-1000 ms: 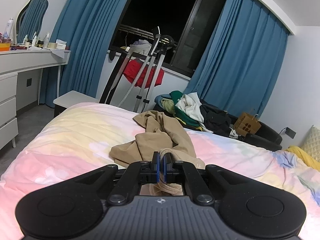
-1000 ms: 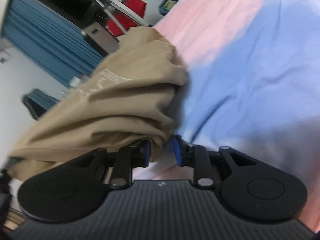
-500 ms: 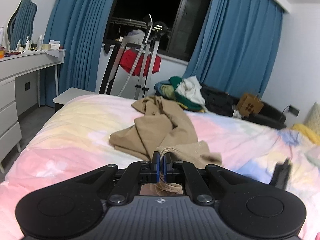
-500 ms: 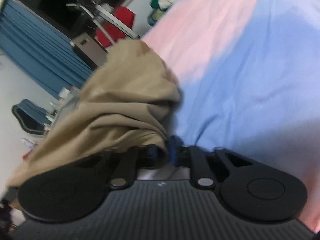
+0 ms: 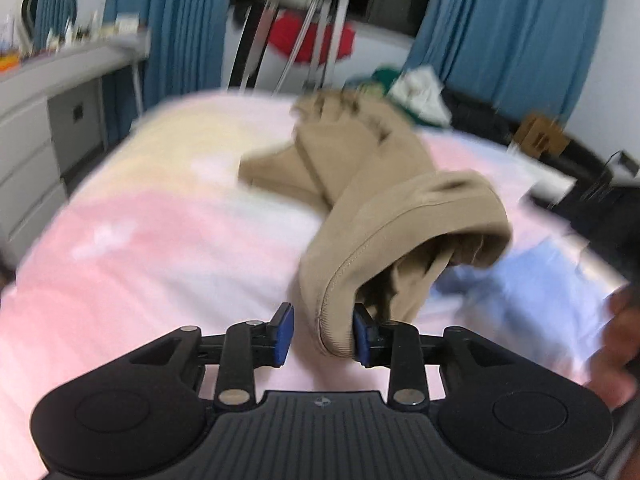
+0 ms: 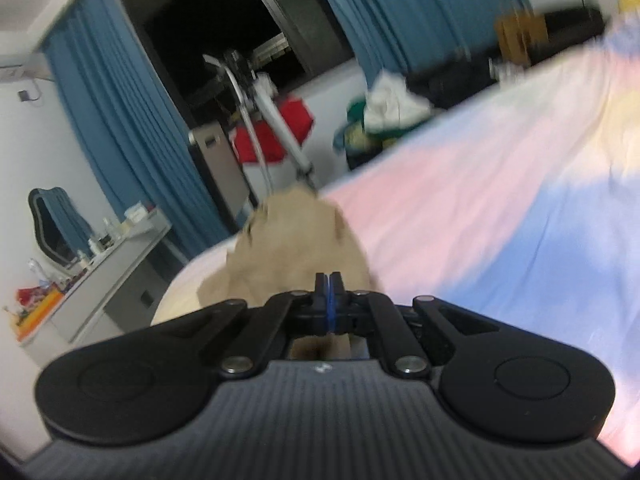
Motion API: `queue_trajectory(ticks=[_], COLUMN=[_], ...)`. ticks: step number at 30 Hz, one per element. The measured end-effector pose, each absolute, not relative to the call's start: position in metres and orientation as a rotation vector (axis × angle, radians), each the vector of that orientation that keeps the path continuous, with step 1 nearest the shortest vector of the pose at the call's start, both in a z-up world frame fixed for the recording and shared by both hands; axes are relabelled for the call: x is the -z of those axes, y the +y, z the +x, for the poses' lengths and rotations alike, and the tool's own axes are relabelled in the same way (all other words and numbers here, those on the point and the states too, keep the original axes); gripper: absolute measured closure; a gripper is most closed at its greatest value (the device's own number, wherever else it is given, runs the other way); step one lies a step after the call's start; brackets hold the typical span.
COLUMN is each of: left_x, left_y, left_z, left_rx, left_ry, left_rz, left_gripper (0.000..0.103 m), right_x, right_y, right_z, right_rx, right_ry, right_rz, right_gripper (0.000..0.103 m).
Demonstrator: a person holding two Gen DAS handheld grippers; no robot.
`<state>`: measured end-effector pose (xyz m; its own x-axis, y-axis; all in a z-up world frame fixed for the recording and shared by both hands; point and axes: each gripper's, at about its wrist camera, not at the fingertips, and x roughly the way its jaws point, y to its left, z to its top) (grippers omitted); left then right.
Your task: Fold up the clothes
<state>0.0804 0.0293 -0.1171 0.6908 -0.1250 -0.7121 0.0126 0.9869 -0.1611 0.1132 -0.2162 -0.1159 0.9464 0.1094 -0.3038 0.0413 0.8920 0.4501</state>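
Note:
A tan garment (image 5: 360,168) lies crumpled on the pastel bedspread (image 5: 160,248). My left gripper (image 5: 322,334) points down at the bed. Its jaws are opening, and the garment's ribbed hem hangs loose between them, against the right pad (image 5: 360,340). In the right wrist view my right gripper (image 6: 330,284) is shut, with tan fabric showing just under the closed fingers; the tan garment (image 6: 296,240) stretches away from it over the bed (image 6: 480,220). A person's hand (image 5: 618,332) shows blurred at the right edge of the left wrist view.
A white dresser (image 5: 36,120) stands left of the bed. Behind the bed are a drying rack with a red cloth (image 5: 312,40), a pile of clothes (image 5: 416,88), a cardboard box (image 5: 538,136) and blue curtains (image 5: 512,32).
The left gripper dropped towards the bed and its jaws parted off the hem. The right gripper closed on the tan fabric, then rose and tipped up towards the window.

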Motion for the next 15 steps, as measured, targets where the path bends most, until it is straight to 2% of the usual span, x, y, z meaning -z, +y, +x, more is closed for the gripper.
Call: queue_trajectory(ticks=[3, 8, 10, 15], left_x=[0.130, 0.123, 0.116, 0.086], left_y=[0.034, 0.039, 0.042, 0.055], left_z=[0.085, 0.087, 0.085, 0.081], left_rx=[0.046, 0.031, 0.033, 0.052], left_ry=[0.855, 0.807, 0.766, 0.650], left_rz=[-0.177, -0.197, -0.205, -0.273], left_gripper=[0.068, 0.093, 0.097, 0.098], right_x=[0.113, 0.137, 0.144, 0.160], right_y=[-0.227, -0.257, -0.261, -0.251], right_z=[0.110, 0.113, 0.114, 0.113], right_rx=[-0.007, -0.045, -0.067, -0.075], right_ry=[0.320, 0.437, 0.489, 0.599], right_rz=[0.455, 0.630, 0.670, 0.631], right_gripper=[0.100, 0.100, 0.098, 0.094])
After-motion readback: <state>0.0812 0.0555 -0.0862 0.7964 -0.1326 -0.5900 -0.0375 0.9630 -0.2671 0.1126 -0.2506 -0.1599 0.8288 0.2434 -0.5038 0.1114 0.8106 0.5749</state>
